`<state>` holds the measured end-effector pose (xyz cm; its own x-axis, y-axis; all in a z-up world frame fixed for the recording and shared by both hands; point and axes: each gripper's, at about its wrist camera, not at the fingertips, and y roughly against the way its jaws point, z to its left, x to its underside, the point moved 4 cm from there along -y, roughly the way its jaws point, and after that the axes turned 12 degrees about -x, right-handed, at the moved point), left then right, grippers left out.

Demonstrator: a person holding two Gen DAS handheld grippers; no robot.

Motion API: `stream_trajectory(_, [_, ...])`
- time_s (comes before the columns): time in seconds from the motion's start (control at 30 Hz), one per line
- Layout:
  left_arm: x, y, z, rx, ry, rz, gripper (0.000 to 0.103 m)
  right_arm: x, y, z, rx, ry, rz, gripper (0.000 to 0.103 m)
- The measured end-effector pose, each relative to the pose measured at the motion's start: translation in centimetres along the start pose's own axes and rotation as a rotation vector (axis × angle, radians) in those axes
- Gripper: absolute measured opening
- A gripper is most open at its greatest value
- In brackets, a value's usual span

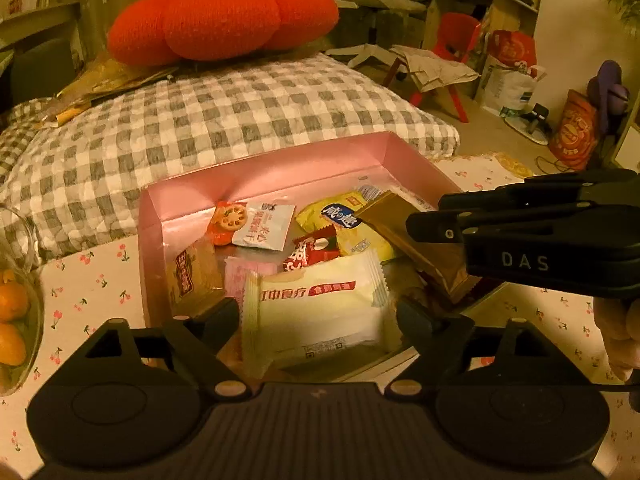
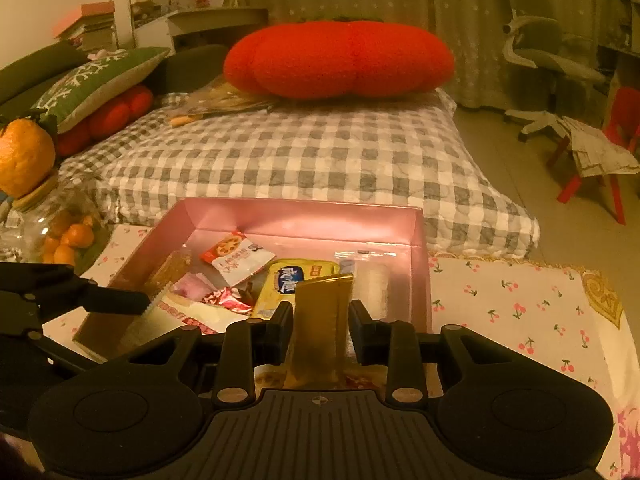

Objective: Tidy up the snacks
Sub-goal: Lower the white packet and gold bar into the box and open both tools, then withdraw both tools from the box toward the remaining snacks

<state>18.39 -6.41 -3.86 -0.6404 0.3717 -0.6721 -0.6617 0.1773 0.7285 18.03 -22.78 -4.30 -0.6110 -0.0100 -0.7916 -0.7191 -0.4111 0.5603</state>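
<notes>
left gripper (image 1: 318,316): fingers spread either side of a pale yellow snack packet (image 1: 316,308), not pressing it | right gripper (image 1: 436,224): enters from the right, clamped on a gold wrapper (image 1: 404,232) | pink box (image 1: 264,172): holds mixed snacks, sits on the cherry-print tabletop (image 1: 92,280) | behind: checkered cushion (image 1: 224,112), red pillow (image 1: 224,20)

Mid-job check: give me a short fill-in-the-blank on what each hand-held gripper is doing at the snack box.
1. The right hand-held gripper is shut on a ____ packet.
2. The snacks lie in a ____ box.
3. The cream packet sits between the jaws of the ____ hand-held gripper.
4. Behind the box, a red cushion rests on a ____ quilt.

Missing words: gold; pink; left; checked
</notes>
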Motion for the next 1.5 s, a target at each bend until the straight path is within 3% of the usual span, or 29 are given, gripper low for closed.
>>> stream_trajectory(0.07, [-0.1, 0.2, 0.0, -0.006, 0.001, -0.005, 0.091, -0.1, 0.2, 0.2, 0.003, 0.004, 0.001, 0.04])
stream_trajectory(0.13, [-0.2, 0.6, 0.1, -0.013, 0.006, -0.011, 0.094, -0.2, 0.5, 0.4, 0.007, 0.006, -0.008, 0.057])
stream_trajectory(0.33, [-0.3, 1.7, 0.3, -0.019, 0.027, -0.019, 0.096, -0.5, 1.8, 0.7, 0.021, 0.006, -0.032, 0.069])
stream_trajectory(0.83, [1.2, 5.8, 0.4, -0.019, 0.053, -0.026, 0.098, -0.2, 6.2, 2.7, 0.037, 0.032, -0.051, 0.078])
stream_trajectory(1.5, [6.0, 9.7, 3.0, -0.079, 0.118, 0.009, 0.103, 3.8, 9.1, 6.8, 0.058, 0.017, -0.015, 0.092])
